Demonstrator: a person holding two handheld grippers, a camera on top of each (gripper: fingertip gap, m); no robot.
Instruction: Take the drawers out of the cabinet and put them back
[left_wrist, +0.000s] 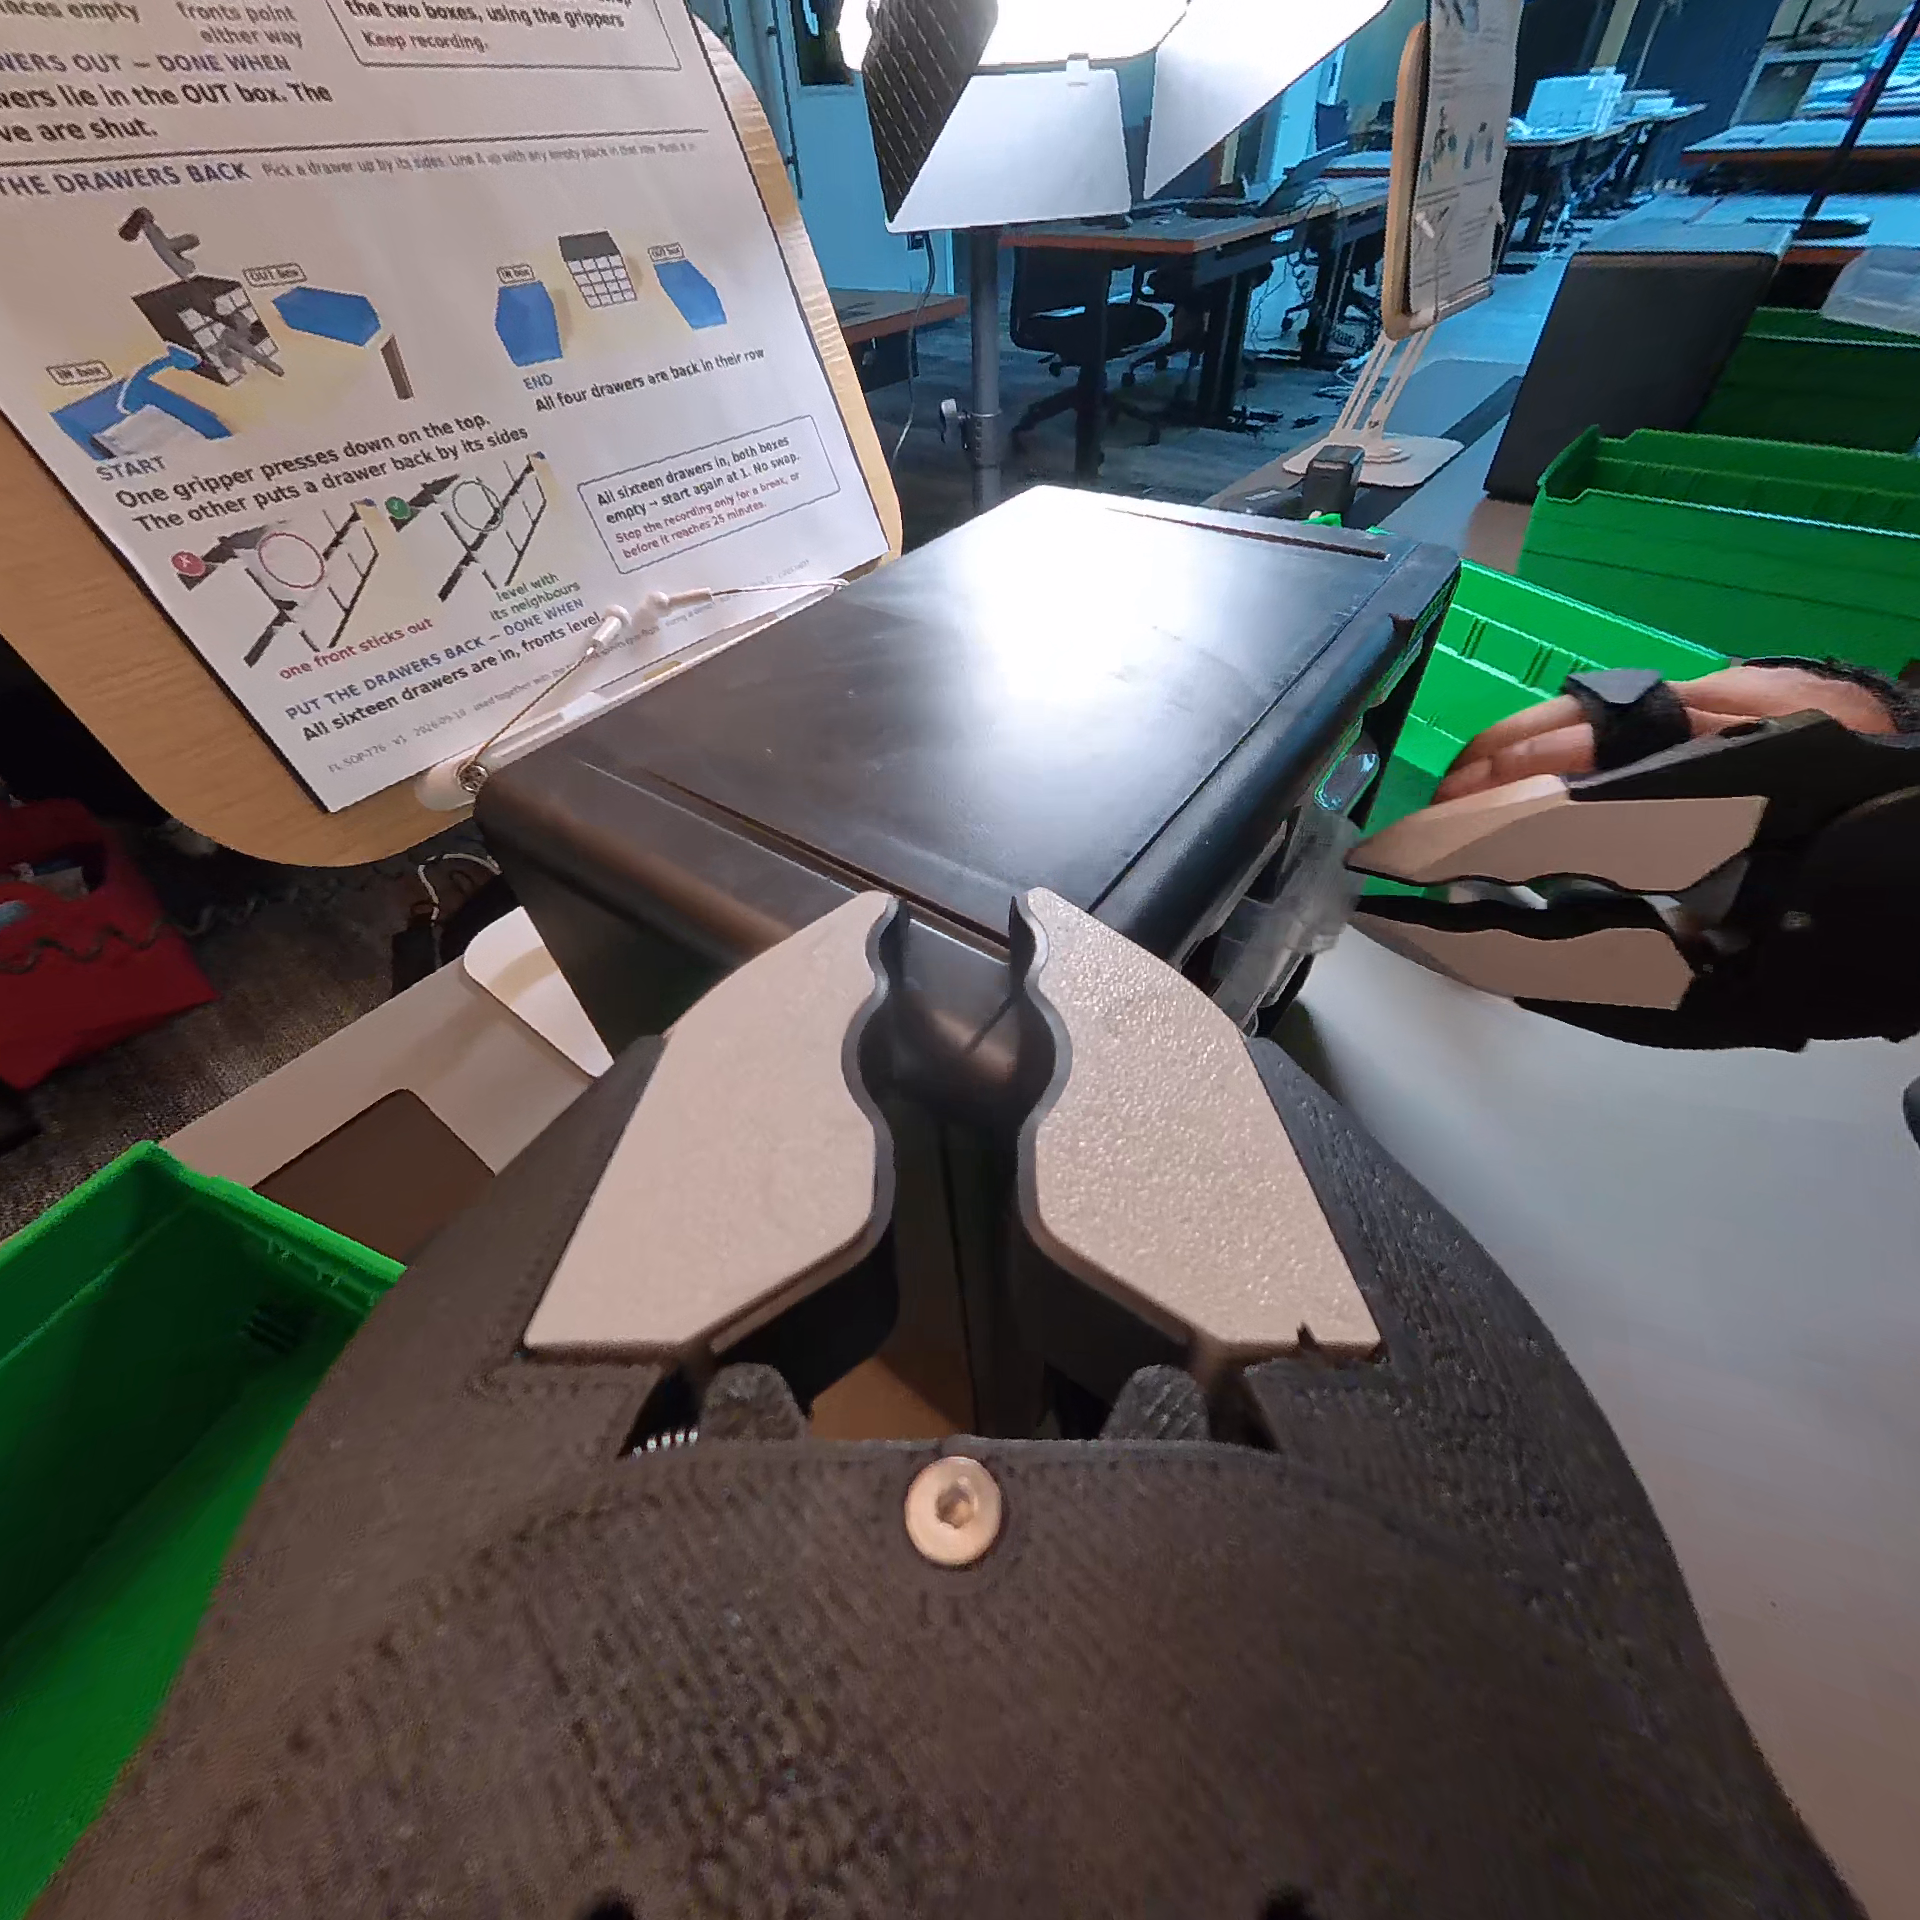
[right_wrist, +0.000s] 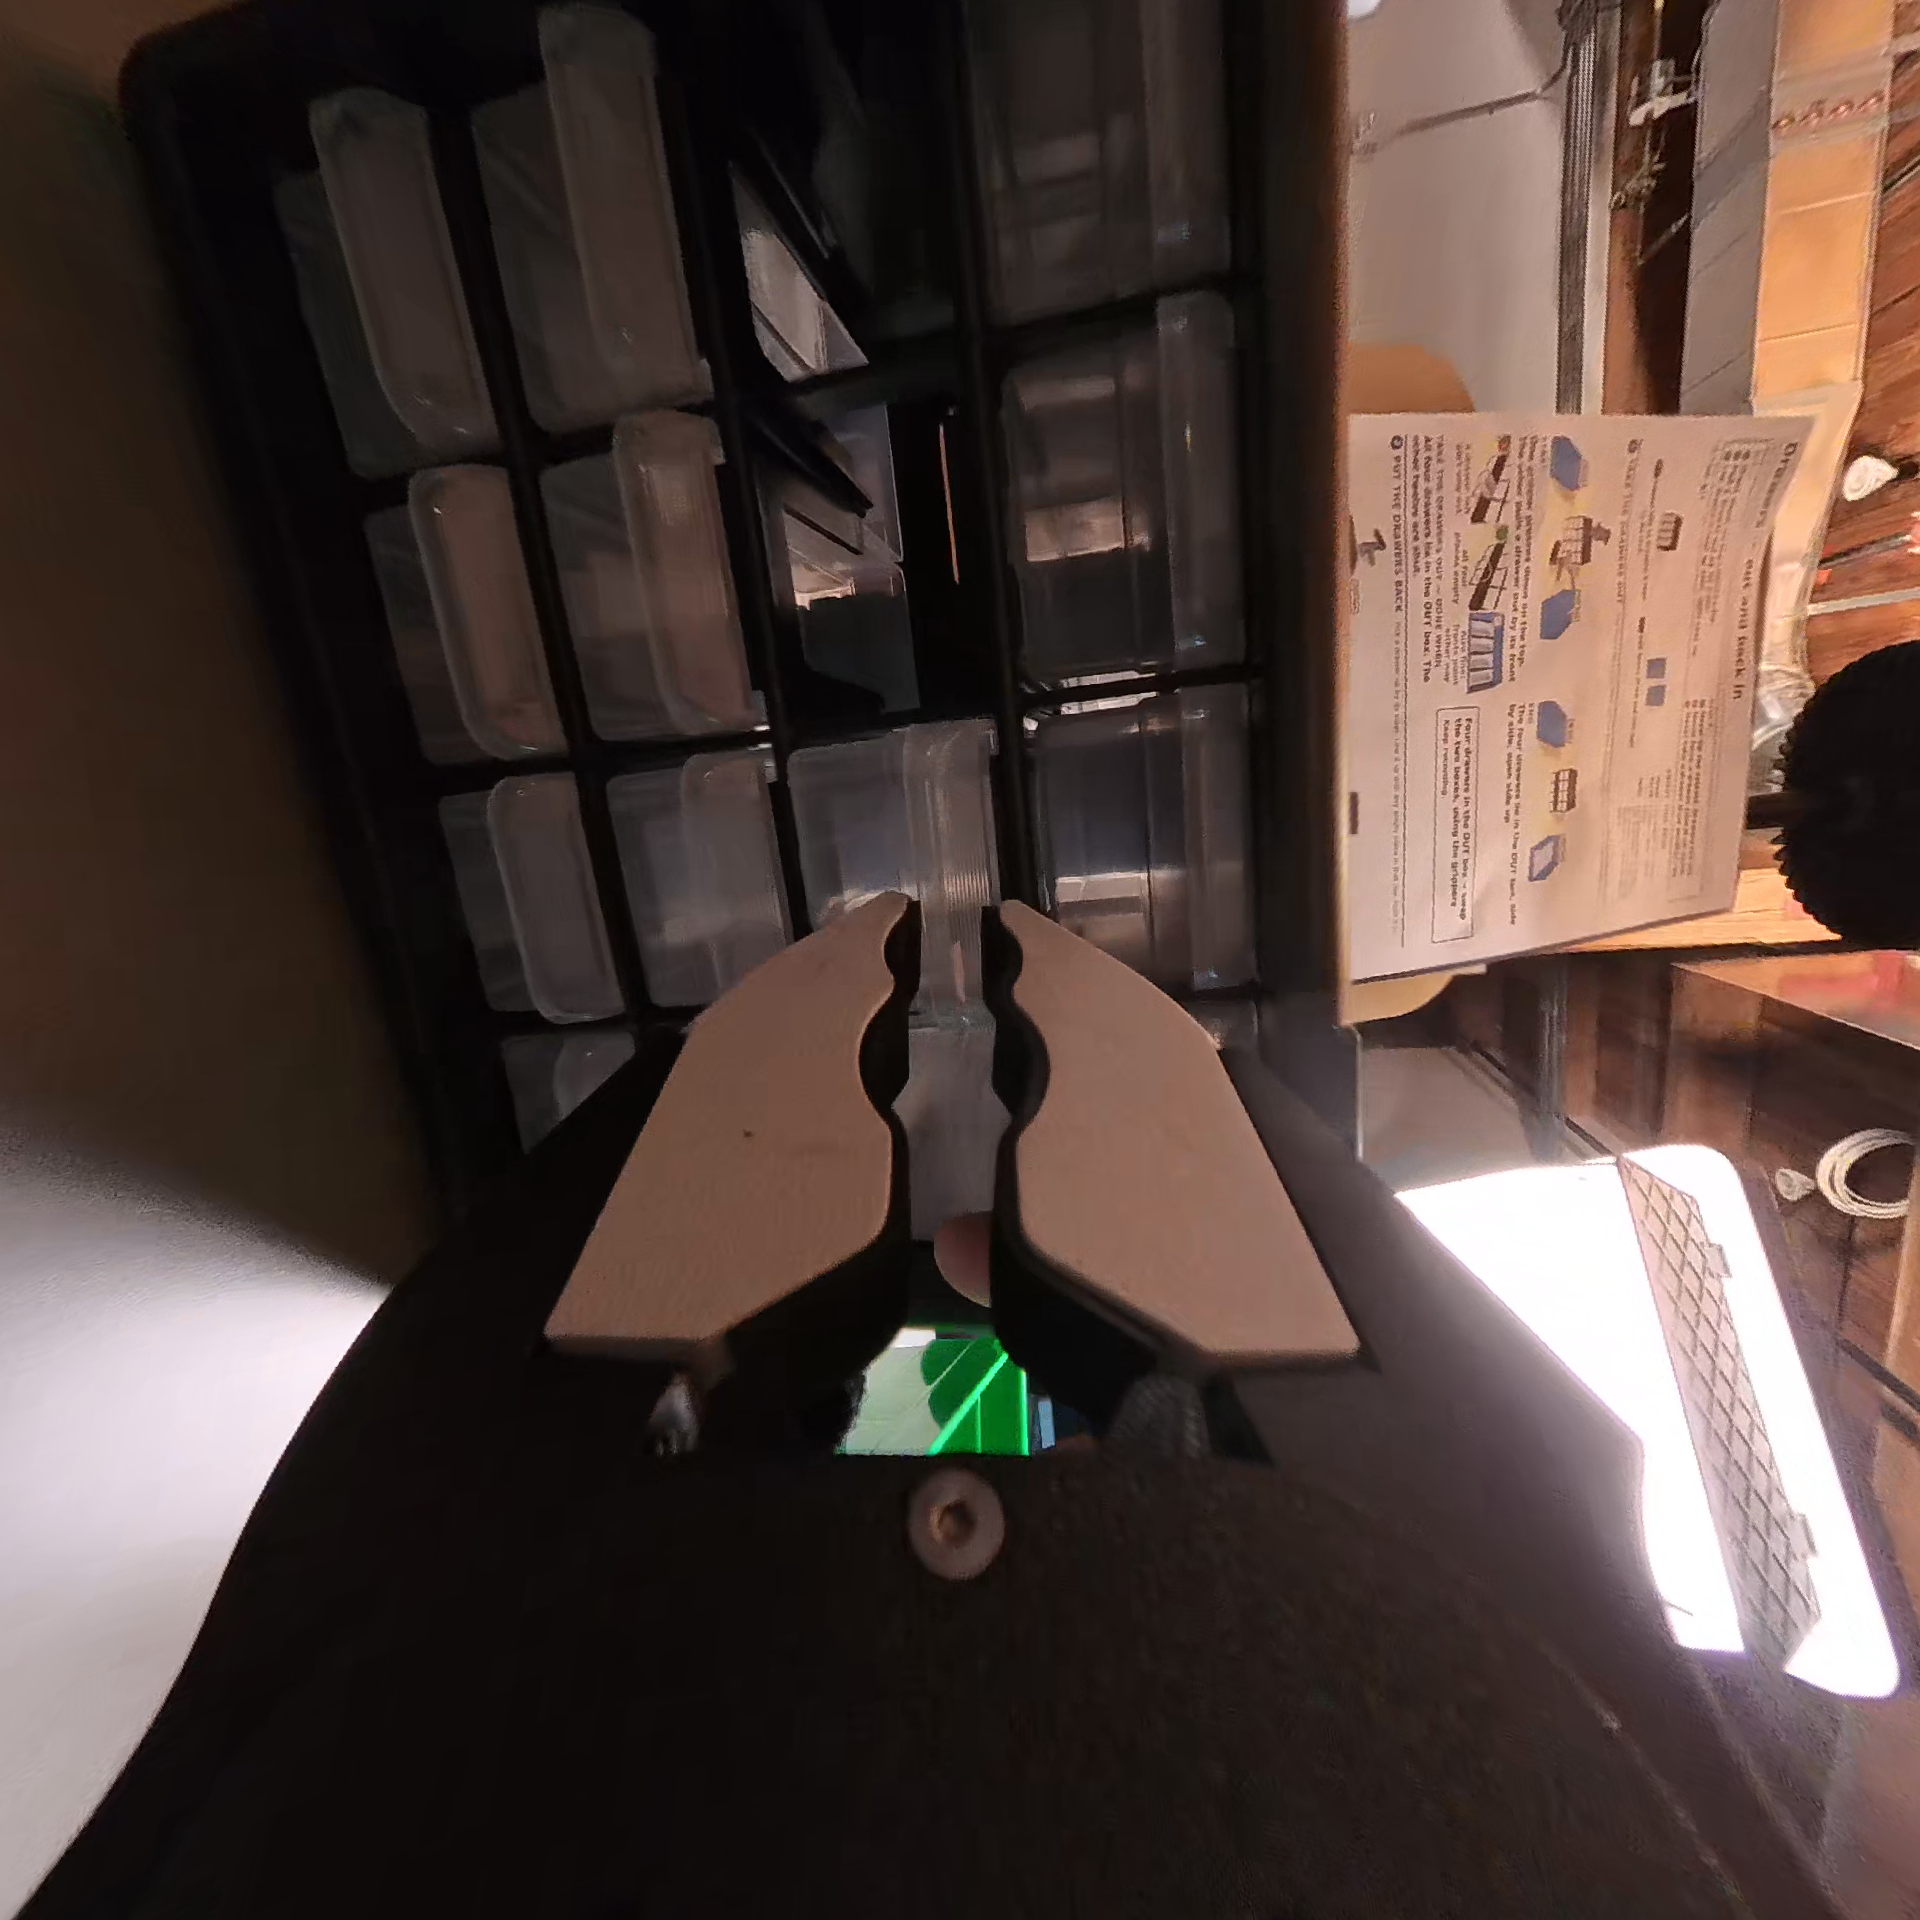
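The black cabinet (left_wrist: 987, 707) stands on the white table (left_wrist: 1558, 1247). My left gripper (left_wrist: 958, 914) is shut and empty, with its tips on the near edge of the cabinet's top. My right gripper (right_wrist: 954, 920) is at the cabinet's front (right_wrist: 208, 312), shut on the handle of a clear drawer (right_wrist: 883, 831) in the grid of clear drawers. In the left wrist view the right gripper (left_wrist: 1351, 888) reaches in from the right, with the clear drawer (left_wrist: 1304, 904) at its tips. Two slots (right_wrist: 831, 468) beside it look dark, with tilted clear parts in them.
A green bin (left_wrist: 156, 1403) sits at the near left, and more green bins (left_wrist: 1714, 520) are behind the cabinet on the right. An instruction sheet on a wooden board (left_wrist: 416, 364) stands behind the cabinet. A person's hand (left_wrist: 1558, 738) holds the right gripper.
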